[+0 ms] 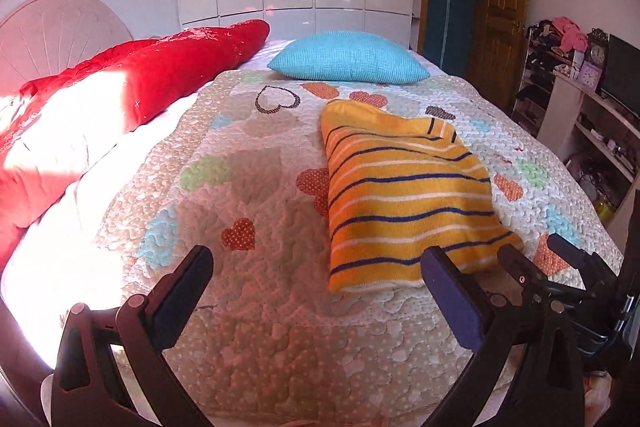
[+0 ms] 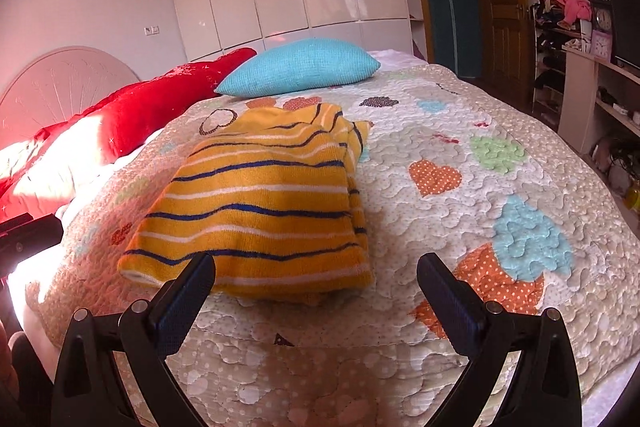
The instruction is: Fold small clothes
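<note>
A small yellow garment with blue and white stripes lies folded into a narrow stack on the heart-patterned quilt; it also shows in the right wrist view. My left gripper is open and empty above the quilt, to the left of the garment's near edge. My right gripper is open and empty just in front of the garment's near edge; it also shows in the left wrist view at the right, beside the garment's near corner.
A blue pillow and a red duvet lie at the far side of the bed. A headboard stands on the left. Shelves with clutter and clocks stand at the right, past the bed's edge.
</note>
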